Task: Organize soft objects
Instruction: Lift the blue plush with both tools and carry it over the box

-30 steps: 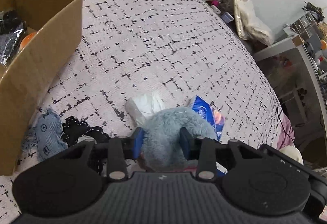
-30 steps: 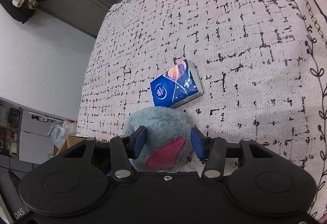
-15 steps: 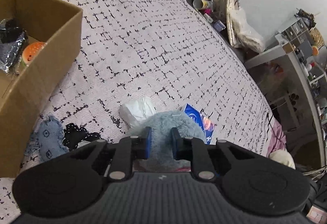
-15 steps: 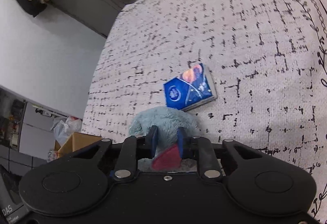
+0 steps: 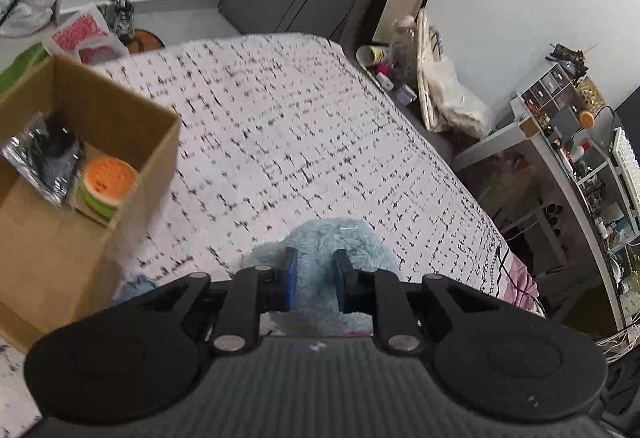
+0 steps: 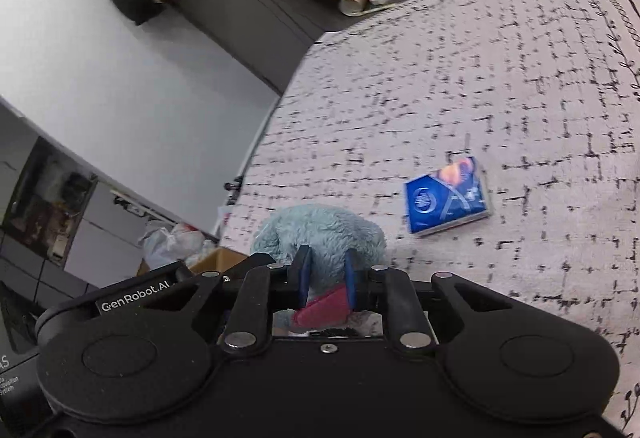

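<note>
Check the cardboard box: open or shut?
Open. The cardboard box has no flaps over its top; a watermelon-slice toy and a silvery bag show inside.

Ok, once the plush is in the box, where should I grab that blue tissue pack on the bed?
The tissue pack lies flat on the bedspread, a thin slab with its broad face up. Judging by that, bring a claw down from above and pinch across its two long edges near the middle. Its narrow width should fit between the fingers, and the soft bedspread gives under the fingertips.
</note>
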The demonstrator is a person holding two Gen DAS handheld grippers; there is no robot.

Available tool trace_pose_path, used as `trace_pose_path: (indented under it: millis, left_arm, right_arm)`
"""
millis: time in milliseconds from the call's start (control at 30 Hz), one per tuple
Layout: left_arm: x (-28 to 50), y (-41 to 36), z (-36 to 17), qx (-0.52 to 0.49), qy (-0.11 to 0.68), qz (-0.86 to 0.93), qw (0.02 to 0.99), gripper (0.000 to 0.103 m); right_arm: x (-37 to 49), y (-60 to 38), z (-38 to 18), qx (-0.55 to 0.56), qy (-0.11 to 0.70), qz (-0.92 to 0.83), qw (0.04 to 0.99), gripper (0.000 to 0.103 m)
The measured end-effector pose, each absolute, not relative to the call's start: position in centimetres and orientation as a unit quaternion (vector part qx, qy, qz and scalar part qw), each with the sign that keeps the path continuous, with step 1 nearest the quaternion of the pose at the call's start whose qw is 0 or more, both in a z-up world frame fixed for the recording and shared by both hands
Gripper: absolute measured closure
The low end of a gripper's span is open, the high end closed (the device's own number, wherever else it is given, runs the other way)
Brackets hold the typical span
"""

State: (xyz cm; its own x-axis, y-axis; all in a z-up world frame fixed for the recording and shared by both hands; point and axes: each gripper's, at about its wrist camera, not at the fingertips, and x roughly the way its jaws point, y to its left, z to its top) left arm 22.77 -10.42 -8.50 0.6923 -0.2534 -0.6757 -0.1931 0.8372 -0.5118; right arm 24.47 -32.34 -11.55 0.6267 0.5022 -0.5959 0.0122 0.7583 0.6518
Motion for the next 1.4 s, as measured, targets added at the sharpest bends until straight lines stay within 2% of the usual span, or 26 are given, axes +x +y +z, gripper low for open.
trace_pose_path:
  millis: [567,1400]
  left_arm:
    - [18.8,-5.8,-4.3,-0.283,0.345,0.003,0.895,0.085]
    - [15.8,2.3,-4.5,-0.323,0.328,0.034,0.887,0.085]
  right_arm:
    - [21.9,-28.1,-8.0,0.304,0.359,0.215,0.856,0.086]
    - [20.1,-20.6,-7.4,0.260,0.353,0.281,0.854,0.086]
